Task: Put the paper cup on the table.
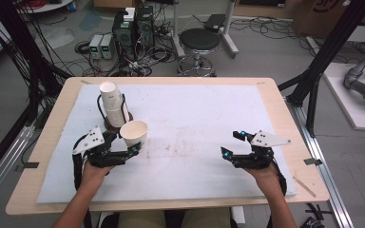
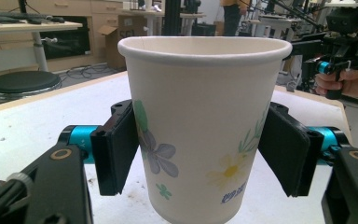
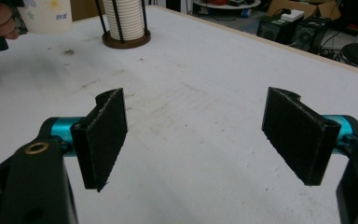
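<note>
- Left gripper view: left claw clamps the upright paper cup
- High view: right claw hovers apart over the counter; cup stack stands just behind

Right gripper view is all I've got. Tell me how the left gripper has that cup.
Observer: The left gripper has a pad on each side of the paper cup, which is upright.
Operator: Check inside it.
Observer: From the high view, the inside looks empty.
Operator: Report the top of the stack behind it.
Observer: The cup stack sits bottom-up in its holder and leans a little.
</note>
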Tool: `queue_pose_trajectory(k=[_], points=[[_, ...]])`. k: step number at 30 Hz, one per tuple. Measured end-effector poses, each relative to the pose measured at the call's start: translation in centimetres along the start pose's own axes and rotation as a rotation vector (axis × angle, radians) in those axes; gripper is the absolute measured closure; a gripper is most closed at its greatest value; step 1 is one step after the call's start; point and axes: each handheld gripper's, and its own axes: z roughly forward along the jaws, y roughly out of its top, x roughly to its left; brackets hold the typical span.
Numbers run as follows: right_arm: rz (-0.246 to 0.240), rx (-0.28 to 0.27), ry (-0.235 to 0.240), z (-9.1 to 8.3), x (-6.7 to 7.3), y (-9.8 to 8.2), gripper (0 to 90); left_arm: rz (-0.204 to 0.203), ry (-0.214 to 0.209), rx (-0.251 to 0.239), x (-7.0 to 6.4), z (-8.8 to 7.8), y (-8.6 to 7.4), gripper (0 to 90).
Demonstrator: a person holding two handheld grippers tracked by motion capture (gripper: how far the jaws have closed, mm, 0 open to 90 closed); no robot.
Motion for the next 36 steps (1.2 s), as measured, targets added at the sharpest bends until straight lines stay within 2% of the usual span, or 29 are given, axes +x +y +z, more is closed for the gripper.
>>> queue_pose_trajectory(k=[10, 14, 20, 25, 29, 32, 36], points=[[0.010, 0.007, -0.008, -0.3, 0.0, -0.4, 22.9, -0.006, 0.022, -0.010, 0.5, 0.4, -0.4, 30.7], [-0.001, 0.000, -0.014, -0.6, 0.0, -0.4, 23.0, -0.018, 0.029, -0.009, 0.5, 0.8, -0.6, 30.7], [0.005, -0.006, -0.010, -0.7, 0.0, -0.5, 23.0, 0.000, 0.036, 0.027, 0.2, 1.8, -1.0, 30.5], [0.009, -0.006, -0.009, -0.7, -0.1, -0.6, 23.1, -0.007, 0.033, 0.042, 0.4, 2.4, -1.5, 30.4], [0.013, -0.003, -0.011, -0.7, -0.2, -0.7, 23.2, 0.003, 0.038, 0.075, 0.6, 3.1, -1.9, 30.5], [0.005, -0.007, -0.015, -0.5, -0.2, -0.6, 23.1, 0.014, 0.045, 0.131, 0.9, 4.1, -2.4, 30.5], [0.004, -0.003, -0.010, -0.4, -0.1, -0.6, 23.2, -0.006, 0.042, 0.196, 1.1, 5.4, -3.2, 30.9]])
